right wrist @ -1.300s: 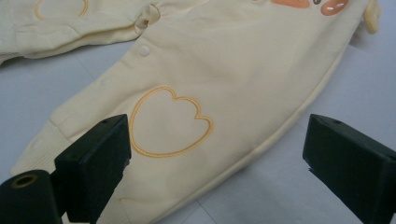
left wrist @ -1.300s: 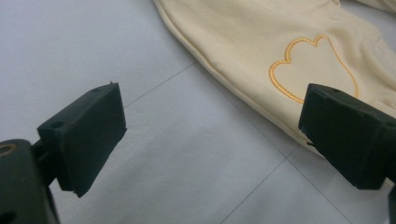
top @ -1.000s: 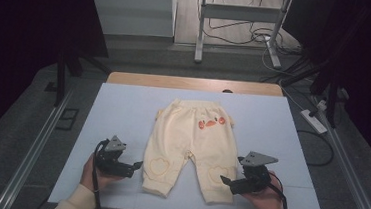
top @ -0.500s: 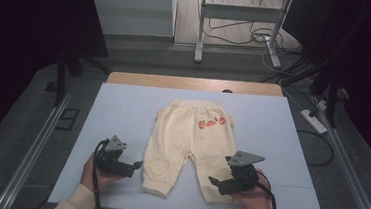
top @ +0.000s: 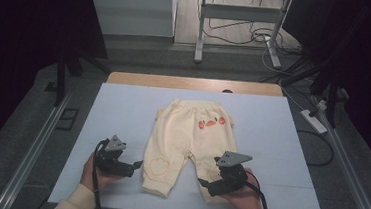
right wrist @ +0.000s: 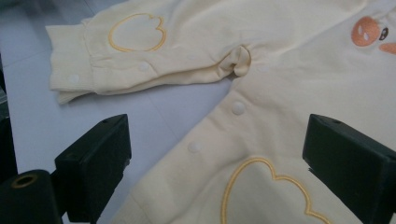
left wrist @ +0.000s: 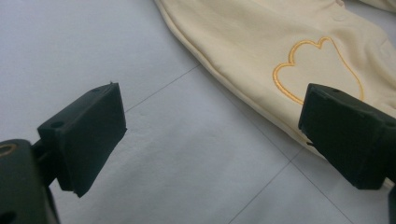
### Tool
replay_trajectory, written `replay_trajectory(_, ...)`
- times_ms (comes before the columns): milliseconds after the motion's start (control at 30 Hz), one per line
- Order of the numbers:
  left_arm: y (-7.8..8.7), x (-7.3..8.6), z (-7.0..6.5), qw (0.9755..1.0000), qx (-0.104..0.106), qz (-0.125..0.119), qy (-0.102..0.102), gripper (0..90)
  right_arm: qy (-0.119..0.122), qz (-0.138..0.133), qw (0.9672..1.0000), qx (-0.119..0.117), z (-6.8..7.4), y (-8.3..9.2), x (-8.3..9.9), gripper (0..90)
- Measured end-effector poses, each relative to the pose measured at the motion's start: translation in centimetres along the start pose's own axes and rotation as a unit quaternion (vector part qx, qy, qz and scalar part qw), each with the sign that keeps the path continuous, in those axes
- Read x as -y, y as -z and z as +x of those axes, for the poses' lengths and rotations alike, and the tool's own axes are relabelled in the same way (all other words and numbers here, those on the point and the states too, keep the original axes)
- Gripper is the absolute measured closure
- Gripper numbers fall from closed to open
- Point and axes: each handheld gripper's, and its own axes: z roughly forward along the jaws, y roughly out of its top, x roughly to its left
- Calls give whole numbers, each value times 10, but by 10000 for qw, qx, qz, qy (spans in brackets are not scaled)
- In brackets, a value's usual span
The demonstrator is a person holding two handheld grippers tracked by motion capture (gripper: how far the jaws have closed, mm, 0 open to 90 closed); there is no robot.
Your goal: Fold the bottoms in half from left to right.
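Note:
Pale yellow baby trousers (top: 183, 134) lie flat on the white table top (top: 123, 109), waistband away from me, with orange embroidery near the waist. My left gripper (top: 136, 167) rests just left of the left leg's cuff, open; in the left gripper view (left wrist: 219, 130) its jaws frame bare table, and the leg with a heart outline (left wrist: 317, 65) lies beyond the far jaw. My right gripper (top: 206, 182) stands open over the right leg's lower part; in the right gripper view (right wrist: 219, 158) the snap-buttoned inseam (right wrist: 238, 108) and a heart outline (right wrist: 266, 186) lie between its jaws.
A wooden strip (top: 195, 83) edges the table's far side. A power strip (top: 313, 120) and cables lie on the floor at the right, and a metal stand (top: 199, 35) rises behind the table. Rails run along both sides.
My right gripper has moved left and forward, from beside the right leg onto its lower part. The left gripper has stayed where it was.

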Motion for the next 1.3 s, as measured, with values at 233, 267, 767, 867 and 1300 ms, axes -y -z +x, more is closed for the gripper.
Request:
replay_trajectory(233, -1, 0, 1, 10000, -8, 24, 10, 71, 71, 13, 9999, -152, 8, -8, -6, 82)
replay_trajectory(267, -1, 0, 1, 10000, -15, 18, 8, 71, 92, 32, 9998, -162, 10, -10, -7, 82)
replay_trajectory(767, -2, -1, 1, 10000, -24, 34, -7, 72, 342, 79, 9980, -523, 36, -33, -26, 125)
replay_trajectory(867, -2, -1, 1, 10000, -27, 42, -2, 72, 390, 134, 9975, -580, 40, -40, -28, 126)
replay_trajectory(1300, -3, -1, 1, 10000, -33, 63, 4, 71, 576, 184, 9947, -836, 57, -57, -40, 133)
